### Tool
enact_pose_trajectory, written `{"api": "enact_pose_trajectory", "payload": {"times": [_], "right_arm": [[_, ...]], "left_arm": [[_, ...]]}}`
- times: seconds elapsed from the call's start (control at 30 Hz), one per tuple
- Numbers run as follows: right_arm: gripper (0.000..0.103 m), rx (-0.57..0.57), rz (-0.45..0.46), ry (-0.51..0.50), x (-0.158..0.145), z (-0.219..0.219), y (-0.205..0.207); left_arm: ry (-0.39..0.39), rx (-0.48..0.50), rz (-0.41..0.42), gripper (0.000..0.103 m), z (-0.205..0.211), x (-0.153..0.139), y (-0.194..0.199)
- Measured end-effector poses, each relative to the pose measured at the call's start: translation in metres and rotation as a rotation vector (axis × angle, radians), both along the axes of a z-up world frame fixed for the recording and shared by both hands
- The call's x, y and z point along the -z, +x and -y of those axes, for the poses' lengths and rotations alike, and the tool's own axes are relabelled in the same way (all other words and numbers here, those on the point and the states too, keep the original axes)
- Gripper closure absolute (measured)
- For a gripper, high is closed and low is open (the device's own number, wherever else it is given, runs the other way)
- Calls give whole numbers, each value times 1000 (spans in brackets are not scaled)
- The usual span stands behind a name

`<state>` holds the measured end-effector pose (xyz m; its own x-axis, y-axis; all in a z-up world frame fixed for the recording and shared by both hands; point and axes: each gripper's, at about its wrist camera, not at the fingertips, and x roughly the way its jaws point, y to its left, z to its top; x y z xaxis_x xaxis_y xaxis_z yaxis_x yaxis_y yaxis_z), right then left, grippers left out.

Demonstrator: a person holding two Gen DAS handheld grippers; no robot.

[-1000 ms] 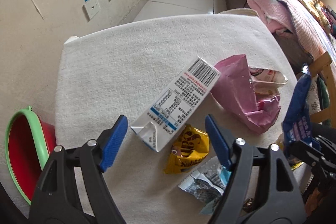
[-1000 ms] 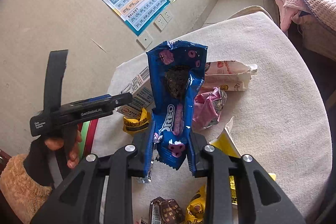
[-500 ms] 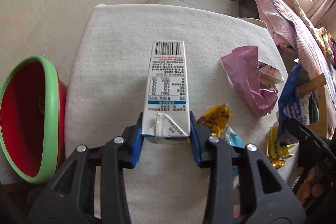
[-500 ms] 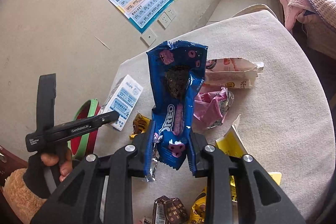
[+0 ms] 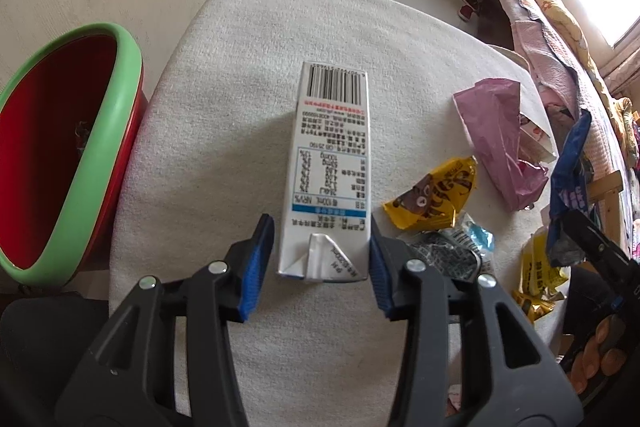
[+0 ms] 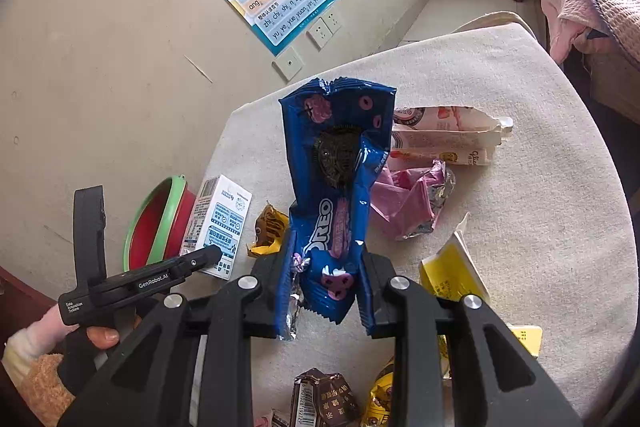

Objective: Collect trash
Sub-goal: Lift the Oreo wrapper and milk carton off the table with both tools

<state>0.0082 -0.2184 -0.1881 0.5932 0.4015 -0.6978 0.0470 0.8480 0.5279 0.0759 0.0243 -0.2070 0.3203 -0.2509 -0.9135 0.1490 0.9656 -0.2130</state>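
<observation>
A white milk carton (image 5: 330,155) lies lengthwise between the blue pads of my left gripper (image 5: 320,227), over the white table (image 5: 240,67). The jaws are opening, and the left pad stands slightly clear of the carton's side. A red bin with a green rim (image 5: 116,131) sits just left of the table edge. My right gripper (image 6: 326,247) is shut on a blue Oreo wrapper (image 6: 340,155), holding it upright above the table. In the right wrist view the carton (image 6: 222,211) shows beside the bin (image 6: 168,211), behind the left gripper (image 6: 208,253).
A pink bag (image 5: 496,131), a yellow wrapper (image 5: 436,195) and a silver wrapper (image 5: 452,251) lie right of the carton. A pink-white box (image 6: 444,139), a yellow pack (image 6: 452,267) and brown wrappers (image 6: 324,399) lie near the right gripper. A wall stands behind the bin.
My left gripper closed on the carton, swung it left toward the bin, and its pads have now eased apart. The right gripper kept still with the Oreo wrapper.
</observation>
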Motion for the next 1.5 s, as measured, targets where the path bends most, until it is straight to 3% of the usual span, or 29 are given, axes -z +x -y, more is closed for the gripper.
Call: {"api": "enact_pose_trajectory", "payload": {"times": [0.07, 0.1, 0.13, 0.17, 0.63, 1.5], "right_arm": [[75, -9, -2, -3, 1, -3, 2], [75, -14, -5, -4, 2, -4, 2], [75, -18, -6, -5, 3, -5, 2], [75, -21, -6, -7, 4, -6, 2], [75, -56, 61, -73, -1, -22, 2], [75, -82, 80, -113, -6, -32, -3]], "left_arm": [[11, -8, -2, 45, 0, 1, 2], [7, -10, 4, 45, 0, 1, 3], [3, -11, 7, 49, 0, 1, 3], [1, -12, 14, 65, -1, 0, 3], [52, -13, 280, 66, 0, -71, -26], [74, -58, 318, 66, -16, -80, -36]]}}
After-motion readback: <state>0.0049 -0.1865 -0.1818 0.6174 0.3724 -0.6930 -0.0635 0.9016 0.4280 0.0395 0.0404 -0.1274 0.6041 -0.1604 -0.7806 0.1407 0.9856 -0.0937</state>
